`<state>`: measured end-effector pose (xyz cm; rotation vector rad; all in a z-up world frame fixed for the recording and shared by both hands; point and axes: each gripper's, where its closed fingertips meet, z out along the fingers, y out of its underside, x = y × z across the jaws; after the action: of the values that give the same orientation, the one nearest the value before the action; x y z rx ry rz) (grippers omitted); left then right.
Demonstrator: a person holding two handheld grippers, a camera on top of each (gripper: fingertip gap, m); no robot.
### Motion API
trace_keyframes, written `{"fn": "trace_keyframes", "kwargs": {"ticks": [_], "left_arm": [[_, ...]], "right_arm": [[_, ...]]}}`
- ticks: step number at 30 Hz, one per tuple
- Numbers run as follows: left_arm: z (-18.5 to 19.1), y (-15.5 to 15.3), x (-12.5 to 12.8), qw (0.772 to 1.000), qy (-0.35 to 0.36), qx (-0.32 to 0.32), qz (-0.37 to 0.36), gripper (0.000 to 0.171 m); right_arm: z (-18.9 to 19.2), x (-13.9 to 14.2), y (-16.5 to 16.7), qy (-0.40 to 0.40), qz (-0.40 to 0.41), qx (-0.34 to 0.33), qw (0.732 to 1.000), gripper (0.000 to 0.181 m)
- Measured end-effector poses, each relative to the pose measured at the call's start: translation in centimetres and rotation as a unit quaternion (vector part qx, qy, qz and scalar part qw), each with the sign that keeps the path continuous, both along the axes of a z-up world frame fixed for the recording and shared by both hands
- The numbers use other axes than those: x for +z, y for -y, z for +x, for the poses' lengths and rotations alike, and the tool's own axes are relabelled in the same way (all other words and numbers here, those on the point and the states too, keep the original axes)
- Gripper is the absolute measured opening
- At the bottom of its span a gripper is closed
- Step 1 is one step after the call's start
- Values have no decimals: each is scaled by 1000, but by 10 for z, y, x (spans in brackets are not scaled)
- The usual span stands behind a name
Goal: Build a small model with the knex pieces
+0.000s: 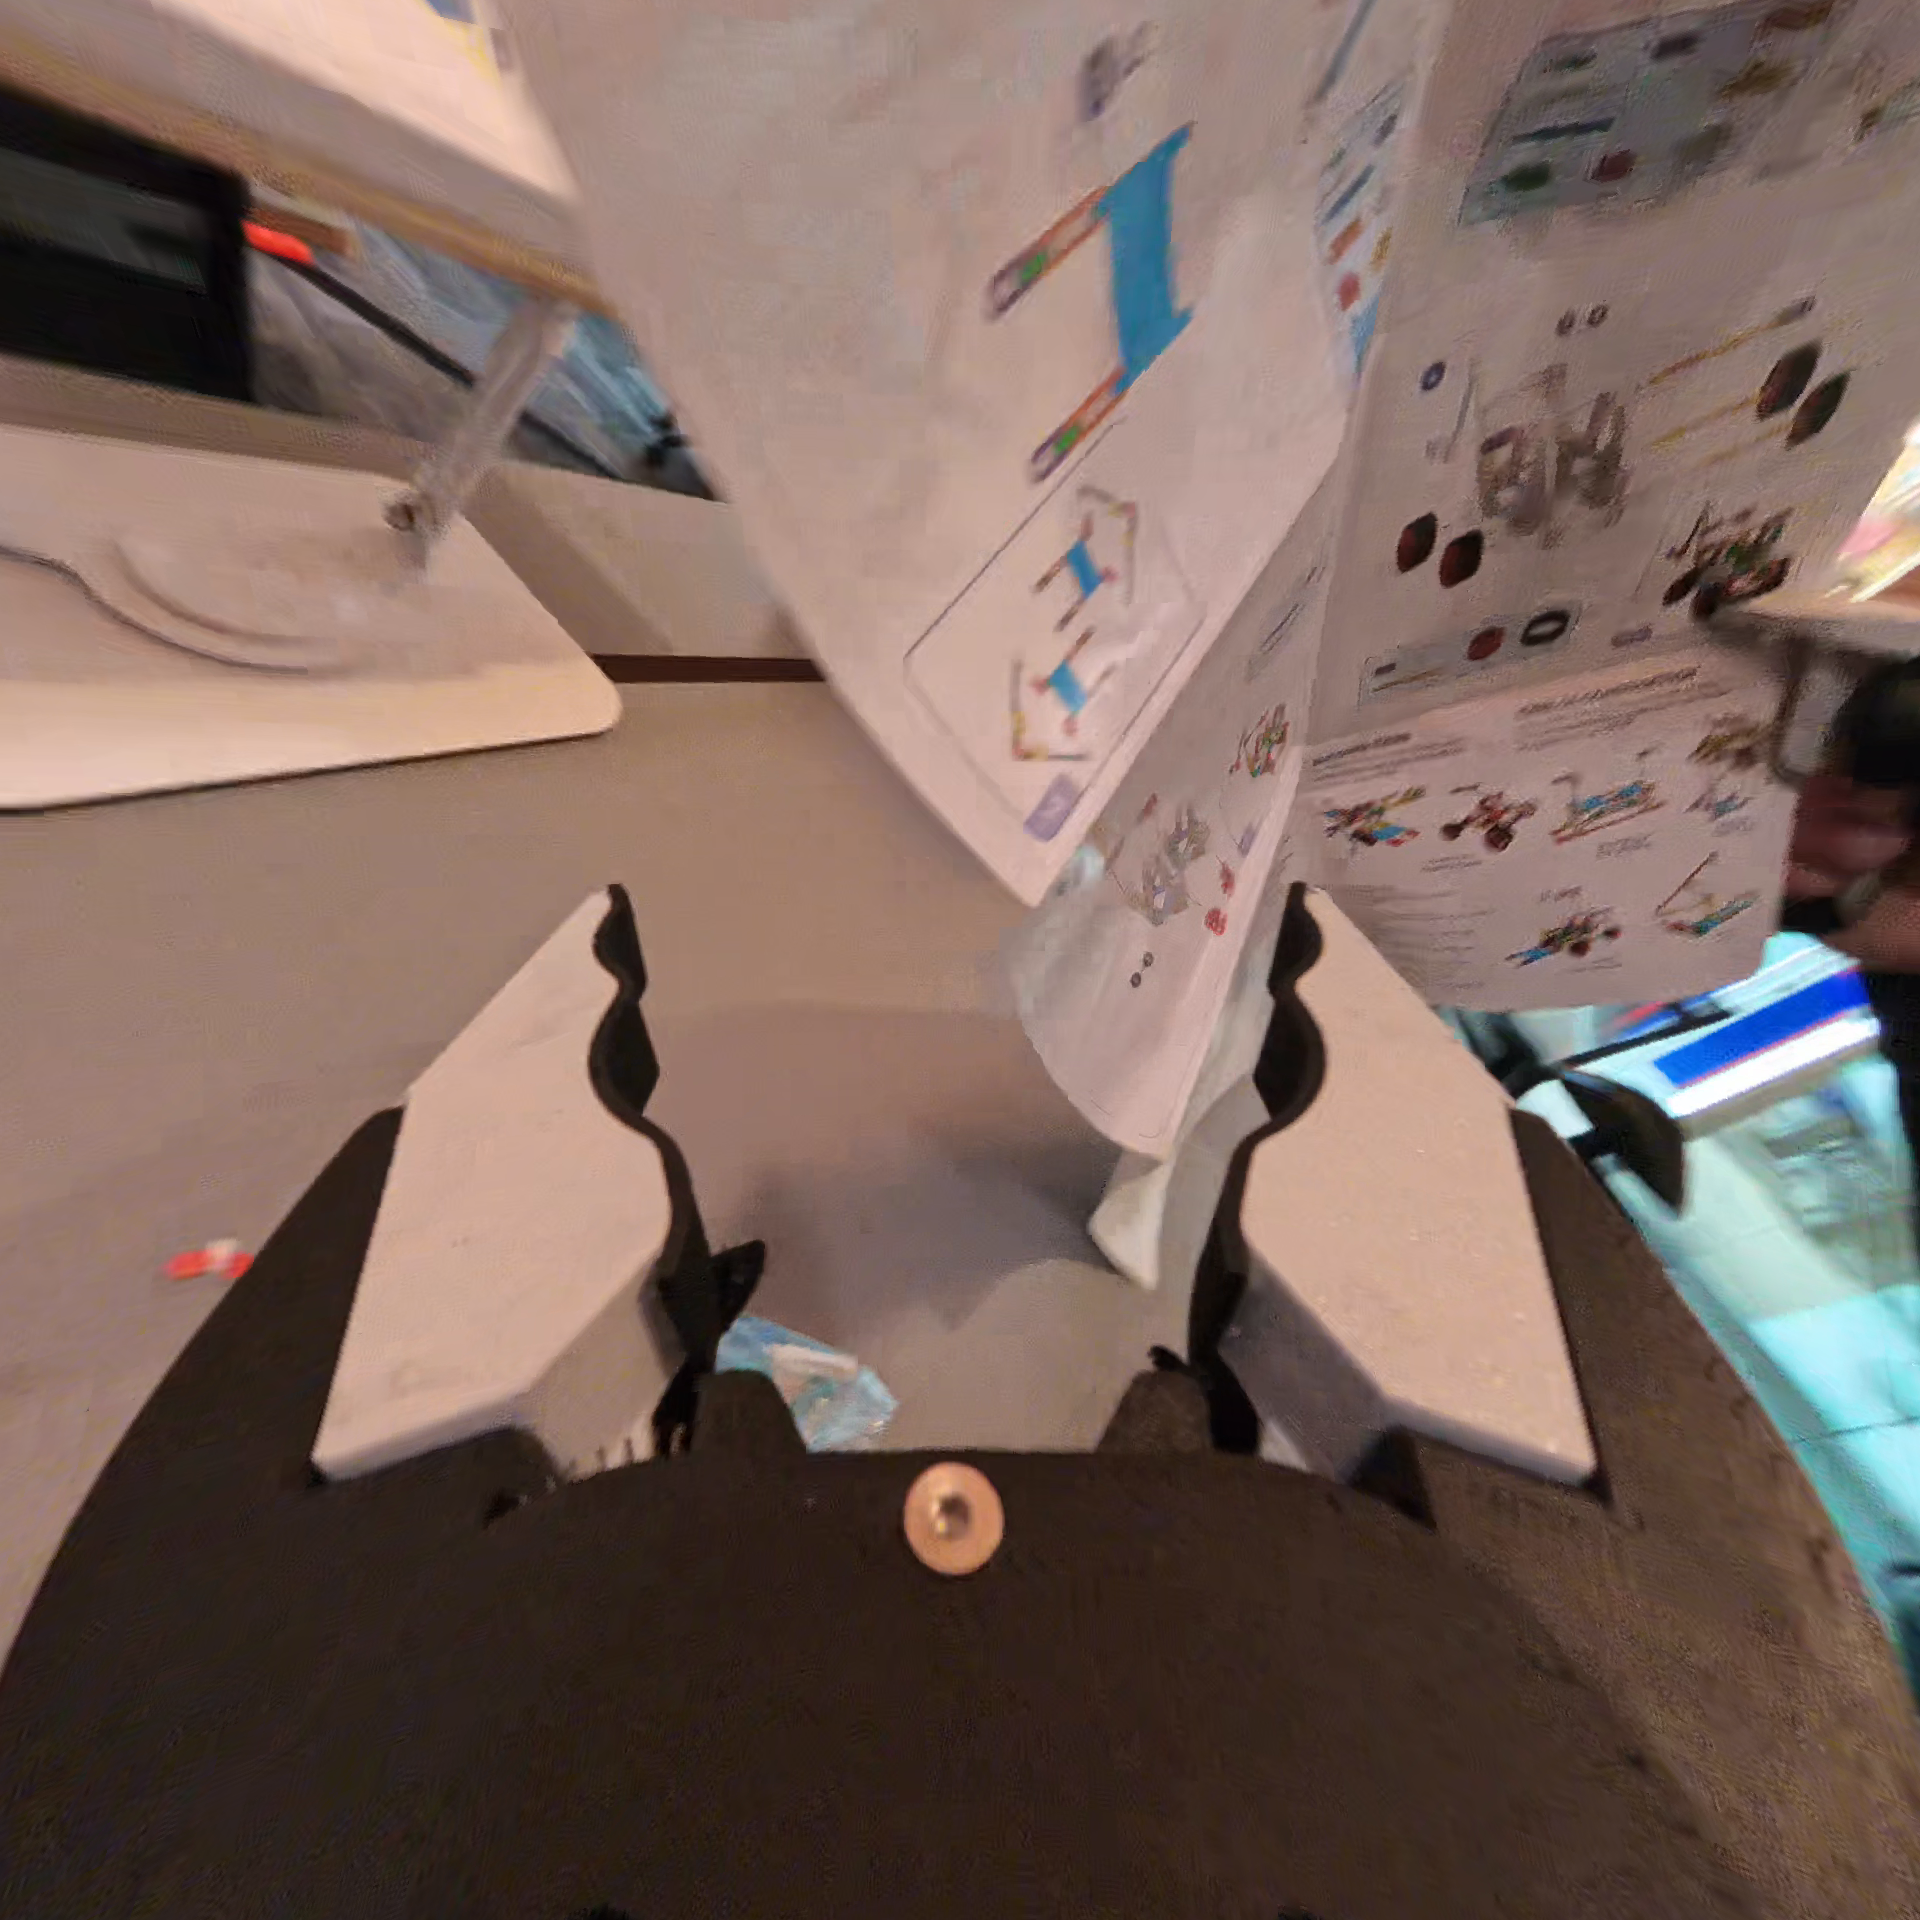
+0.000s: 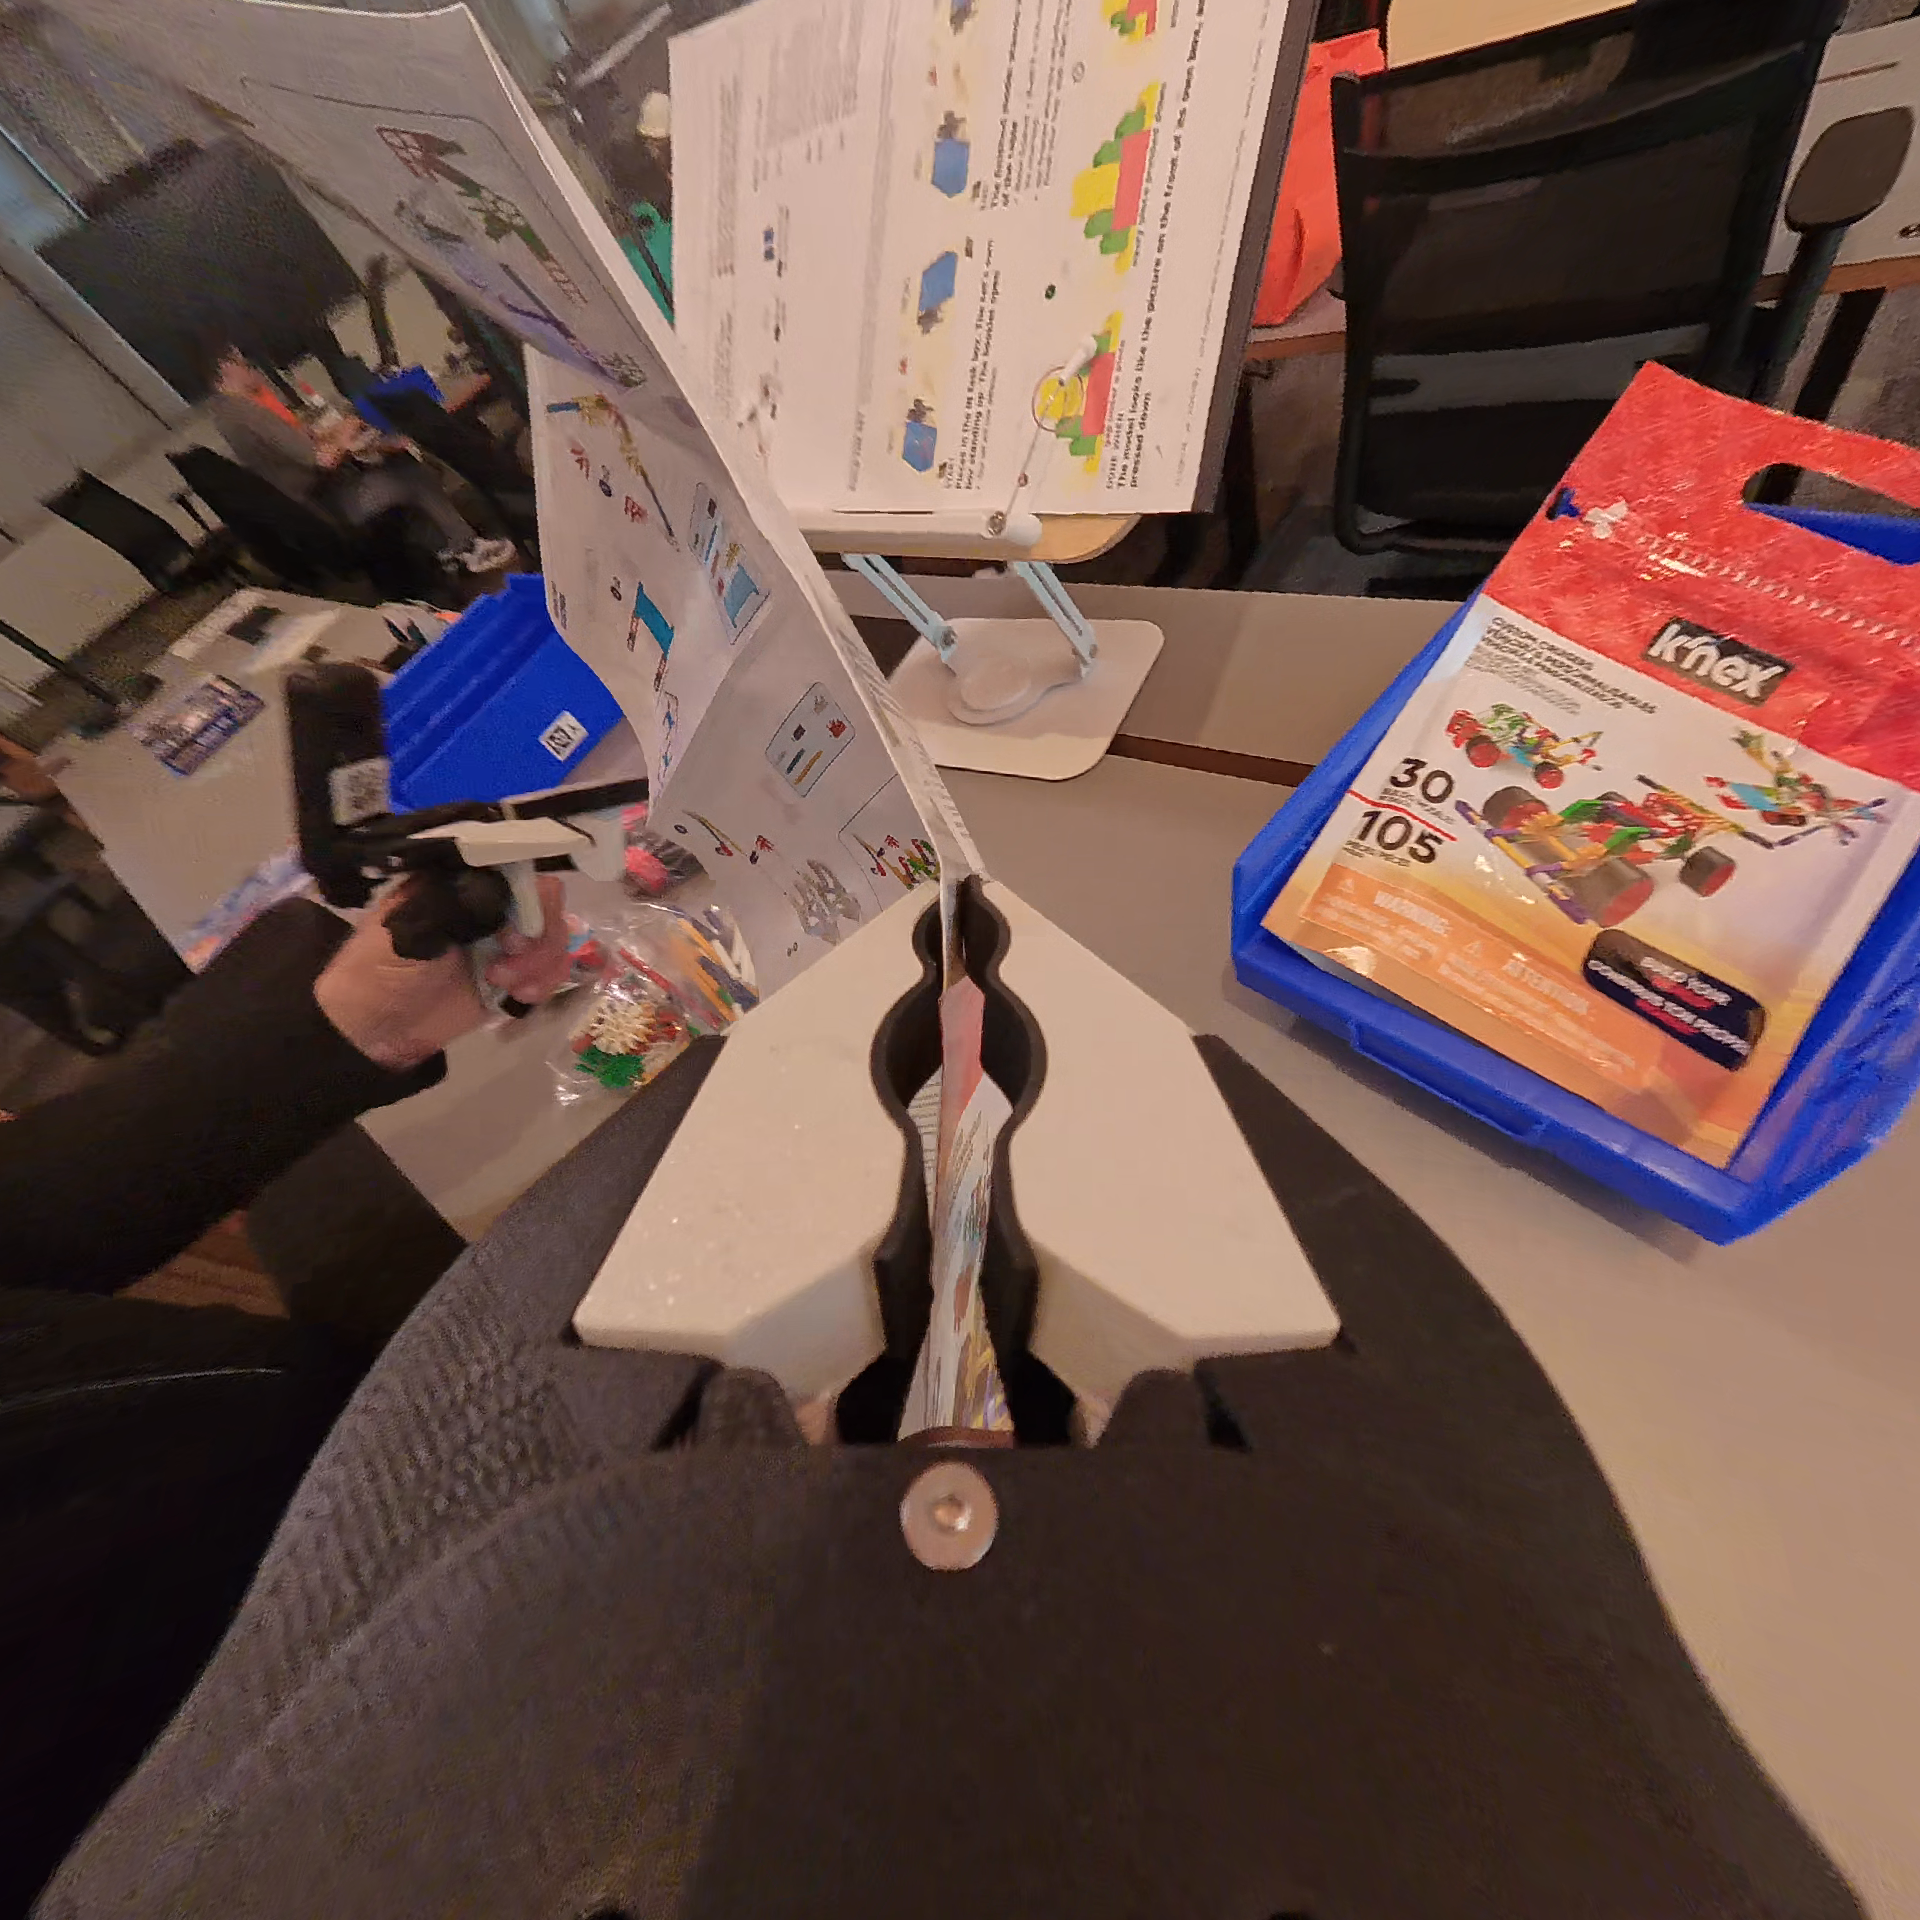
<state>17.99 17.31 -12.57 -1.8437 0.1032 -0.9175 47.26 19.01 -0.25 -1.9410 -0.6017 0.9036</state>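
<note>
1. Right gripper (image 2: 958, 904): clenching on the folded instruction sheet (image 2: 727, 665), its 2 white fingers (image 2: 790, 1122) pinching the sheet's lower edge. The sheet is rising up and to the left from the pinch, hanging unfolded in the air above the grey table (image 2: 1195, 935), probably so its panels can be spread.

2. Left gripper (image 1: 951, 914): released, jaws standing wide apart over the table and holding nothing. The sheet's lower corner (image 1: 1174, 935) is hanging just beside its right finger (image 1: 1382, 1143); contact cannot be told. In the right wrist view this gripper (image 2: 613, 821) is showing far left, carried by a hand (image 2: 416, 987) in a dark sleeve.

3. Blue tray (image 2: 1403, 1049): sitting near right on the table, holding a red-topped toy parts bag (image 2: 1600, 852) lying flat.

4. Document stand (image 2: 1018, 675): standing far centre, propping a printed page (image 2: 966, 260) upright for reading.

5. Clear bag of coloured pieces (image 2: 655, 997): lying left on the table, partly covered by the sheet.

6. Hard to make out: the left wrist view is blurring with motion; a pale blue scrap (image 1: 810, 1382) between the finger bases and a small red piece (image 1: 208, 1262) at left are not identifiable. The sheet's top is cut off.
</note>
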Motion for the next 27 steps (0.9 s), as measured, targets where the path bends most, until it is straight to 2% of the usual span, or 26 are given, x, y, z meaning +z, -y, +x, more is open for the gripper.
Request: {"fn": "trace_keyframes", "kwargs": {"ticks": [2, 3, 4, 7, 9, 10, 16, 27], "left_arm": [[7, -2, 10, 997, 68, -24, 15, 104], [12, -4, 9, 997, 70, -31, 7, 107], [17, -6, 10, 996, 74, -41, 6, 102], [32, -3, 29, 988, 125, -91, 26, 49], [31, -1, 42, 984, 138, -97, 54, 6], [32, 1, 47, 983, 133, -108, 59, 0], [34, 16, 70, 980, 100, -167, 41, 0], [12, 27, 88, 985, 40, -158, 52, 0]], "right_arm": [[-1, -1, 4, -20, -10, 6, 1000, 0], [-3, -1, 6, -30, -15, 10, 999, 0], [-4, -2, 8, -39, -19, 14, 999, 0], [-4, -5, 13, -65, -32, 19, 997, 0], [0, -10, 16, -77, -42, 18, 996, 0], [2, -13, 17, -84, -49, 18, 995, 0], [11, -32, 31, -124, -84, 28, 988, 0], [-14, -86, 66, -187, -129, 54, 972, 0]]}}
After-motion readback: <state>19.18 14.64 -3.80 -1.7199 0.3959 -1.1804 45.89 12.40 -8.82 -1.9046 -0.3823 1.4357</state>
